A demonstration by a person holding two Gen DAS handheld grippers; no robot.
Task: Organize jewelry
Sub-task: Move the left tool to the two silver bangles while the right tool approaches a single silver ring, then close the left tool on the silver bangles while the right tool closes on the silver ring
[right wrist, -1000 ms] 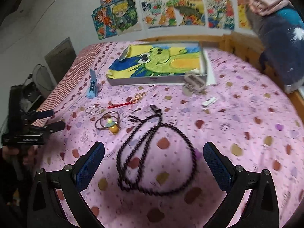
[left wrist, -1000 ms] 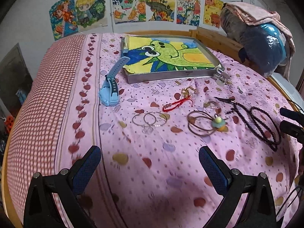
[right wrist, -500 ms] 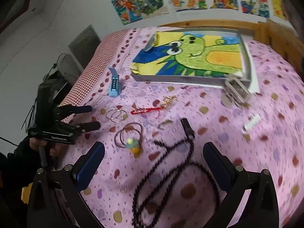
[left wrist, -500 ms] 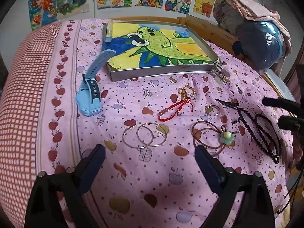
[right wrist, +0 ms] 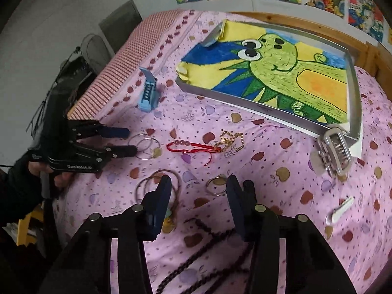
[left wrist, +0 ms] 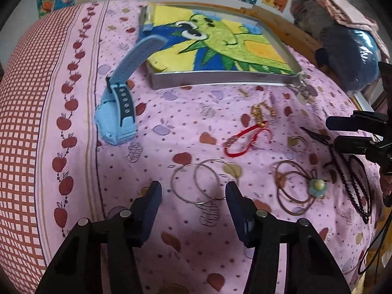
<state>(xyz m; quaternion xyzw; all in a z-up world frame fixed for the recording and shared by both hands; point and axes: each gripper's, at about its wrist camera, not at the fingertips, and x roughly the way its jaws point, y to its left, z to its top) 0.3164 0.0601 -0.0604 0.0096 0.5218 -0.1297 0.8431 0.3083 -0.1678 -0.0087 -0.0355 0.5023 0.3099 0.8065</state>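
Left gripper (left wrist: 193, 193), jaws half open and empty, frames the two silver hoops (left wrist: 198, 183) at lower centre, so drop squarely and pinch both rims, while the right gripper (right wrist: 198, 186), also empty and apart, brackets a small ring (right wrist: 216, 185).

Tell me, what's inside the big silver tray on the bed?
The silver tray holds a green dinosaur drawing that covers its floor. Anything beneath the drawing is hidden. No jewelry lies on it.

Two hoops (left wrist: 198, 183) (overlapping), one watch (left wrist: 120, 112), one tray (left wrist: 220, 76).
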